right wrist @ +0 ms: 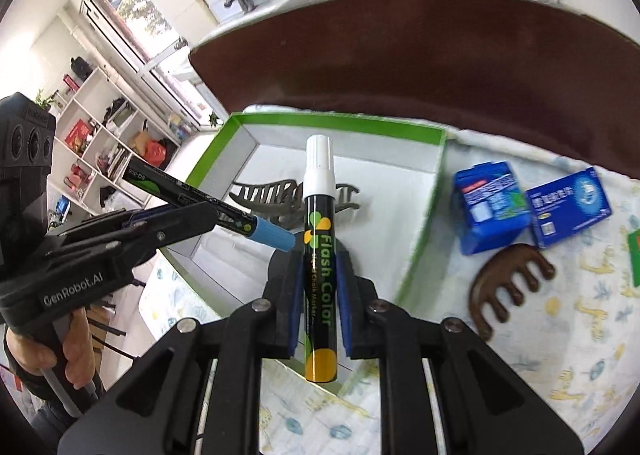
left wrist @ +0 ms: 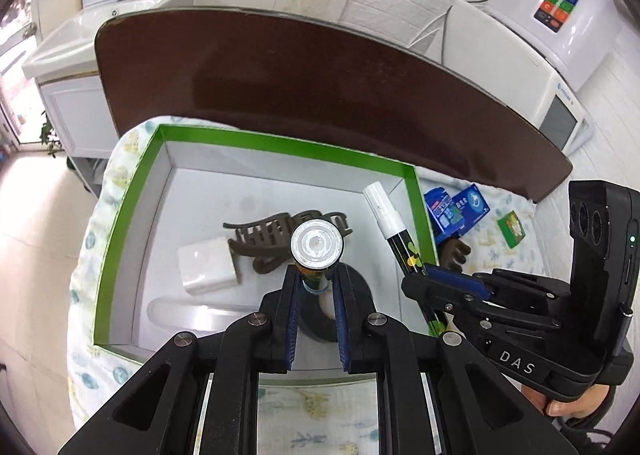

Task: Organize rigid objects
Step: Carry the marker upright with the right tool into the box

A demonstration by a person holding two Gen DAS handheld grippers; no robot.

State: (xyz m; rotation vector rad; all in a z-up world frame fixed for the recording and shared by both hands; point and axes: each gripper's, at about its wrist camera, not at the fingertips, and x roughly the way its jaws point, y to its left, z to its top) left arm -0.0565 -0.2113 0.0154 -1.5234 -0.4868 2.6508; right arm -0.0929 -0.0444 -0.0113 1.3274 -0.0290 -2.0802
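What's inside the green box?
Inside the green-rimmed cardboard box lie a brown plastic hair claw, a white rectangular block and a black ring-shaped roll, partly hidden by the left hand-held gripper and its marker.

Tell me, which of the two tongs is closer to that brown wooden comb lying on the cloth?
The right tongs. The brown comb lies on the cloth just beyond their right side, outside the green box. The left tongs hang over the box, further from it.
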